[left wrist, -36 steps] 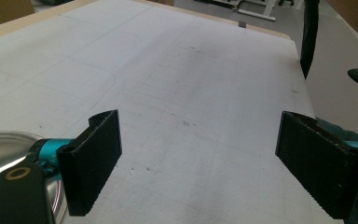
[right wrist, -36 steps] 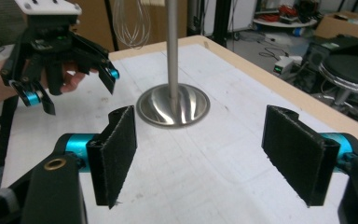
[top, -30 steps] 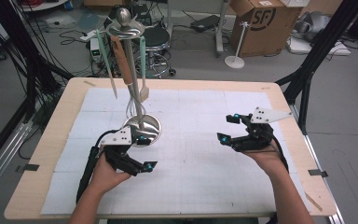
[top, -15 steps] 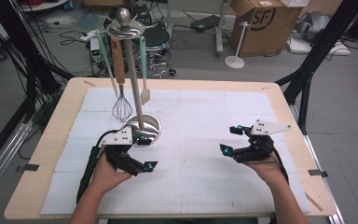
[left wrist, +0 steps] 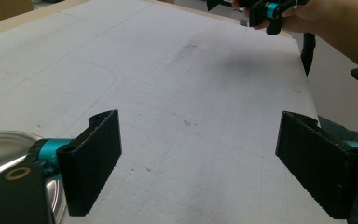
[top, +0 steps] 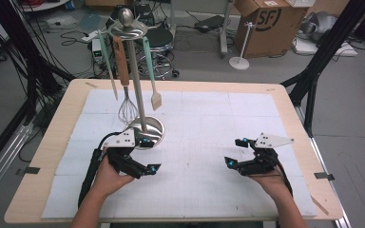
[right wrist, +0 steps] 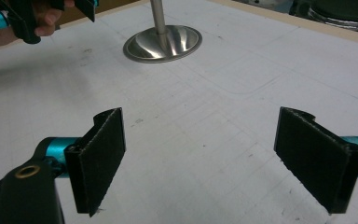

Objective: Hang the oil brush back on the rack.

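Left gripper [top: 148,154] sits low over the white mat [top: 204,118], just beside the round steel base of the utensil stand [top: 139,102]; jaws wide apart, nothing between them, only bare mat ahead in the left gripper view; stand base [left wrist: 0,149] shows at that view's lower left corner. Right gripper [top: 235,153] rests near the mat's right side, well apart from the stand; its jaws have just been opening and gape wide, empty between. Stand upright at the mat's left rear; whisk [top: 127,107], a wooden-handled tool, hangs from the top disc, spatula [top: 154,92] with pale green handle beside it; both dangle clear of the mat. Stand base [right wrist: 162,43] lies ahead in the right gripper view.
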Motion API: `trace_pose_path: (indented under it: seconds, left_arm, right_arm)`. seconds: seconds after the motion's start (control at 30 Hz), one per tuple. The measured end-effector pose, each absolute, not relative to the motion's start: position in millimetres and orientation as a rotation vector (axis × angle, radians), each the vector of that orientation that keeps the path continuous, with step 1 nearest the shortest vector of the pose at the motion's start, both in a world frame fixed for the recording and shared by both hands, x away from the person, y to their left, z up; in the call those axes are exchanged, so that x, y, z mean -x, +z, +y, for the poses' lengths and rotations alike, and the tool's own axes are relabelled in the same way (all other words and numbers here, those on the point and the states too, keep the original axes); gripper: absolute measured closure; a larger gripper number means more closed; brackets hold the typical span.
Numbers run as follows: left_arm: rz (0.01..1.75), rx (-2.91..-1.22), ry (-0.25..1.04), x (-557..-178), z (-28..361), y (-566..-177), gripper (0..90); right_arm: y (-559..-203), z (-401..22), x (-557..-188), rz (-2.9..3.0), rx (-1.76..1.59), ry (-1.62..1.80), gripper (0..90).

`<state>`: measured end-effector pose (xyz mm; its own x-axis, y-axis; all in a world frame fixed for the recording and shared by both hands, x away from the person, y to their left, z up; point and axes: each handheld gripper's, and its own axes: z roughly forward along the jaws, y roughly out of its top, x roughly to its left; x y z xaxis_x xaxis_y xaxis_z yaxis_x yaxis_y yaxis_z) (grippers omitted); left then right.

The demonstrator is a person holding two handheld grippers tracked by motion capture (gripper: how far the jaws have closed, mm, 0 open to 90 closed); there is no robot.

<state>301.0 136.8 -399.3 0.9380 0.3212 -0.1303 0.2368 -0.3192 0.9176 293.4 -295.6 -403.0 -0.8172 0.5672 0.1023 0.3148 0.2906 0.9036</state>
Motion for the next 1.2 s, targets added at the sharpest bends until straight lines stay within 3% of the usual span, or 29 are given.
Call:
trace_pose_path:
  seconds: [1.2]
  left_arm:
    - [0.406,-1.921,0.082,-304.5,134.1,-401.4,14.9]
  right_arm:
    - [-416.0,-298.8,-287.9,2.358,-0.828,1.488,16.1]
